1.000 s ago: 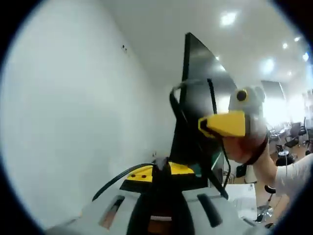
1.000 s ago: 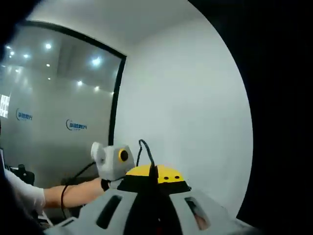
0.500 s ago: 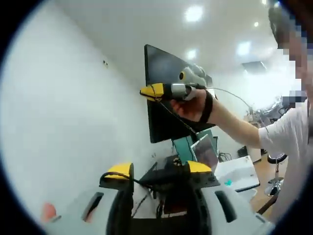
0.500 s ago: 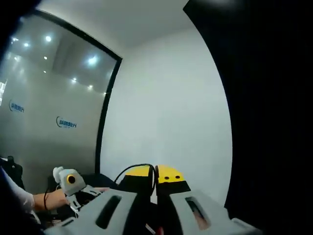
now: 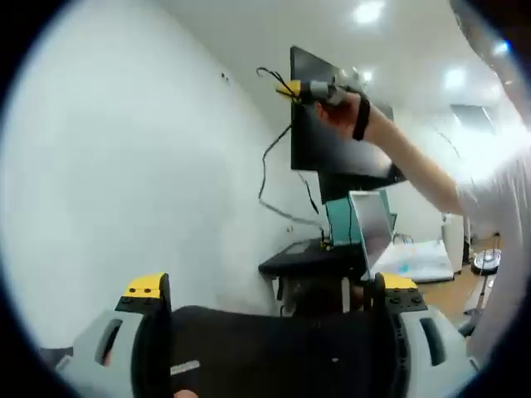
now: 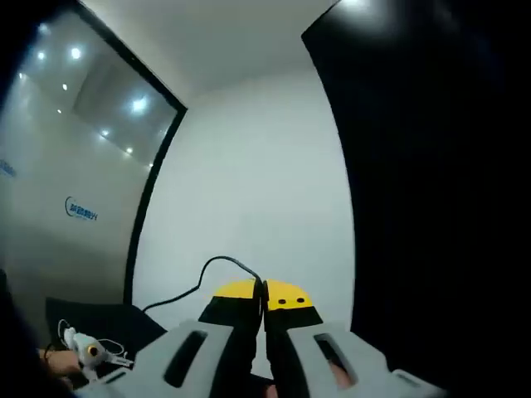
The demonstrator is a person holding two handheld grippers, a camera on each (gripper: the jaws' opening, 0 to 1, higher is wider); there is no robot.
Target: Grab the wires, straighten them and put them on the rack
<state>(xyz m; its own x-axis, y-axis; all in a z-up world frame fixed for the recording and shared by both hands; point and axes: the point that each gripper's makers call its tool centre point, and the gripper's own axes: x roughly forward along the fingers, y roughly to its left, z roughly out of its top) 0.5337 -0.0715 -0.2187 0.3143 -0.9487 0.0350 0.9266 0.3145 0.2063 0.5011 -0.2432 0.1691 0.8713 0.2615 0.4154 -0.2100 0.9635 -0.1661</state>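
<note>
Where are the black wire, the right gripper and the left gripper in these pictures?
black wire (image 5: 265, 170): left gripper view, the hanging middle stretch.
right gripper (image 6: 263, 290): right gripper view, between its yellow tips.
left gripper (image 5: 270, 286): left gripper view, between its spread tips.

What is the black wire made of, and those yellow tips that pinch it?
The wire looks like soft rubber or plastic coating: thin, matte black, bending in loose curves as it hangs from the right gripper. The yellow tips look like hard, smooth plastic with small dark dots, possibly screw holes. What is inside the wire cannot be seen.
</note>
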